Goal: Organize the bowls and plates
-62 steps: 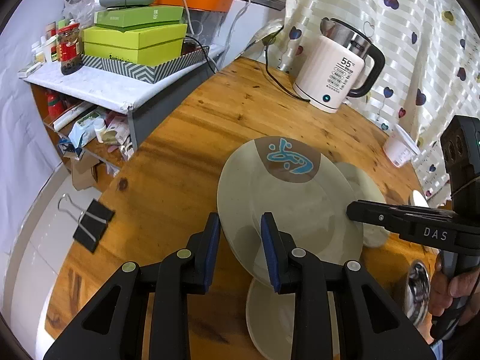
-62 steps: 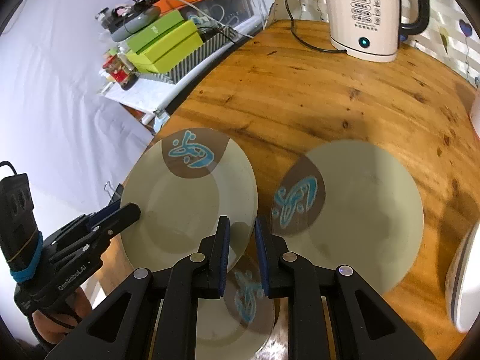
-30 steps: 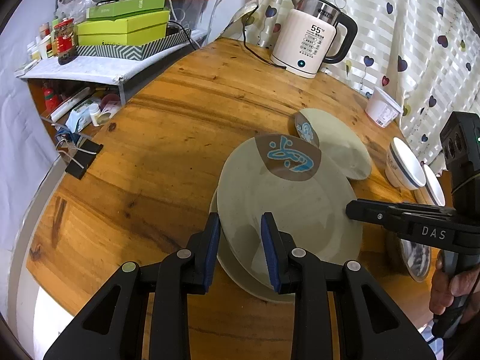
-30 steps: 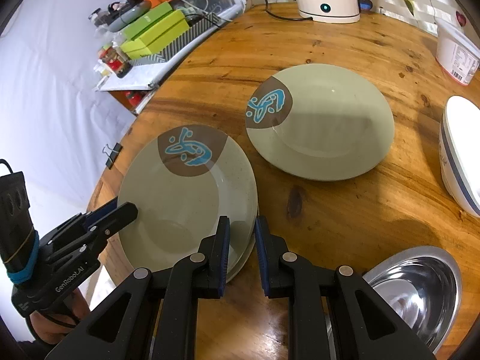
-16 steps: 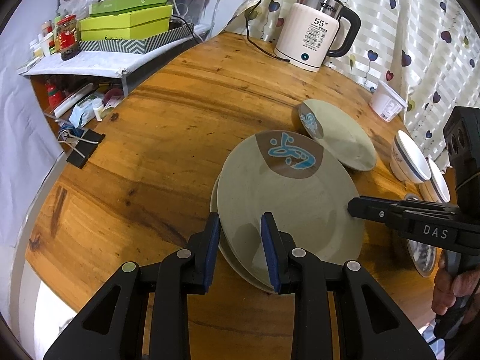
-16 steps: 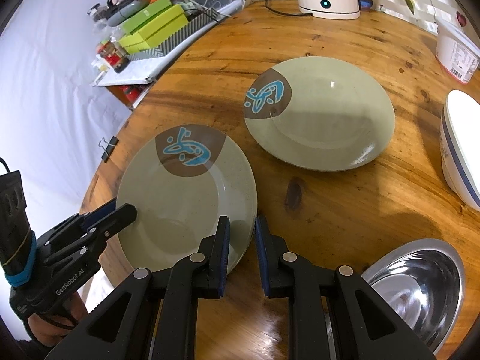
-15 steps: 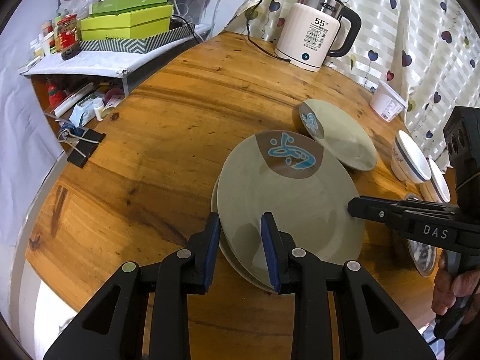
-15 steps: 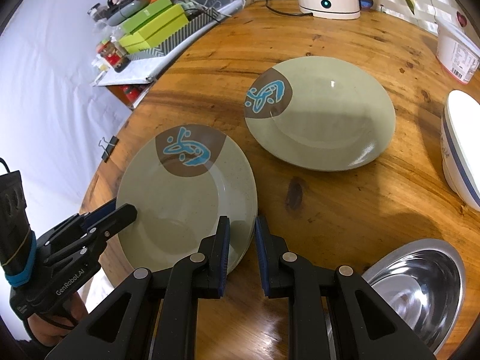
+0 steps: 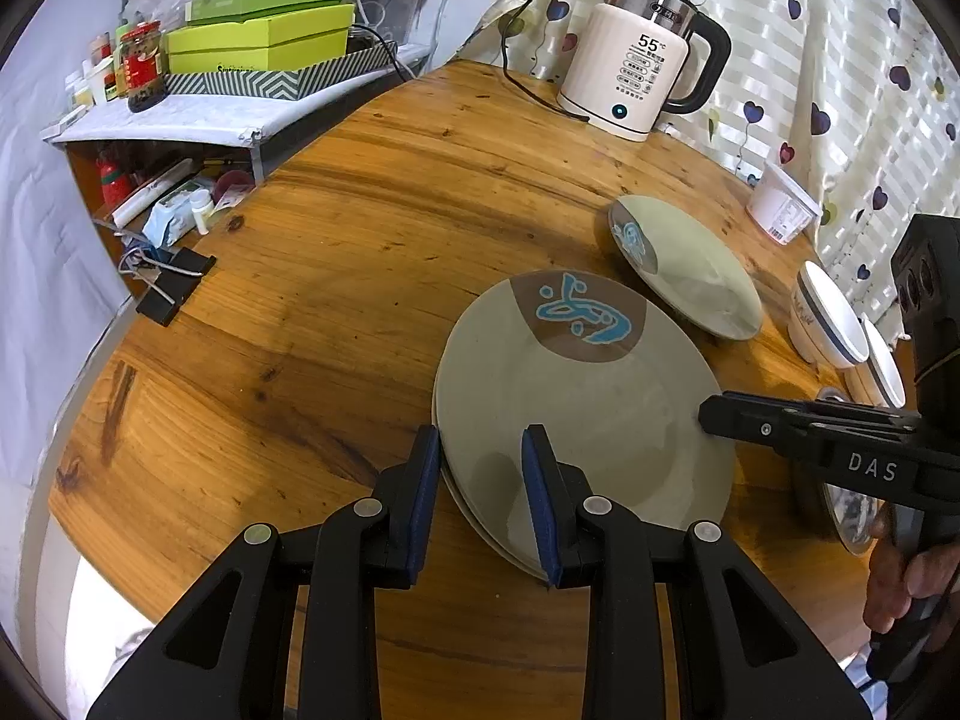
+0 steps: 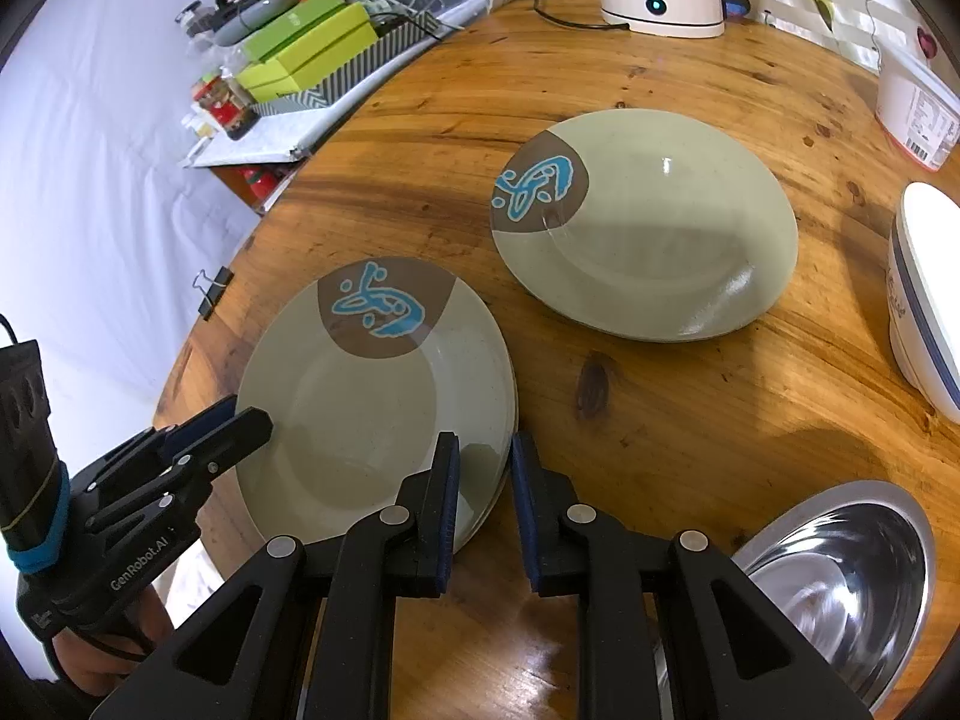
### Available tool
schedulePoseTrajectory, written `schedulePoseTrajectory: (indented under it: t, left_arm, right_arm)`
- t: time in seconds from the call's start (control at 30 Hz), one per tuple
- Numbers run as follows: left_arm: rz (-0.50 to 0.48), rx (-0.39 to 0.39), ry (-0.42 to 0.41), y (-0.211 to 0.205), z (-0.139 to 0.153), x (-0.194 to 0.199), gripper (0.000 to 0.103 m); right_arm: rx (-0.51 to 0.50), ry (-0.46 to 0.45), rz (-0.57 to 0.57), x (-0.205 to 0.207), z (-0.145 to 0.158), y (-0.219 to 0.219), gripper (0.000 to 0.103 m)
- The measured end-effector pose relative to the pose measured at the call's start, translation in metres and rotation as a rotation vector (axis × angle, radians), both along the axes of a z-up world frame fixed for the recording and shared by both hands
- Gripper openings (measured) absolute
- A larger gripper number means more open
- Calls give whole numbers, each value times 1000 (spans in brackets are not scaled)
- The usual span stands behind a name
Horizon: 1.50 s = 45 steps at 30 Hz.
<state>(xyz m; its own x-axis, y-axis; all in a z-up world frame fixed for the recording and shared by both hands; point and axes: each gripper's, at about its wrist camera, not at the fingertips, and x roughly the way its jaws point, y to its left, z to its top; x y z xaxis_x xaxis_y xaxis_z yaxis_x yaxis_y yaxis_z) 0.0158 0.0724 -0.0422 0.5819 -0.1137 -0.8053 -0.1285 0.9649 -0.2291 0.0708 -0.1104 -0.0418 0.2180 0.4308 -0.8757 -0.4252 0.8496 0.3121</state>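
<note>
A beige plate with a brown patch and blue mark lies on top of another like plate, whose rim shows just beneath it. My left gripper is shut on the top plate's left rim. My right gripper is shut on its right rim. A second beige plate sits alone farther back on the round wooden table.
White bowls with a blue band stand at the right, a steel bowl near my right gripper. A white kettle and white tub stand at the back. A binder clip lies at the left edge, beside a cluttered shelf.
Both grippers carried the plate over the lower plate and brought it down onto it. Over the last half second nothing has visibly moved.
</note>
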Motion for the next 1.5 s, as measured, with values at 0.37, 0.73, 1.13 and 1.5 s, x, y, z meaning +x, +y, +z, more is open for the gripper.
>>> schedulePoseTrajectory:
  t: [0.37,0.73,1.13,1.5]
  left_arm:
    - [4,-7,-36,6,8,-1,29]
    - [-21,14,-74,-3,27,-1,29]
    - [-61,23,-88,-18,35,1,29]
    - [-101,27,-105,-31,43,5,29]
  right_arm:
    - [17,-25,-13,-2,7,-7,18]
    - [106,-68,-40,-12,26,-23,27]
    - [134,-92,-58,-28,41,-40,44]
    - [142,-112,-105,-33,50,-59,46]
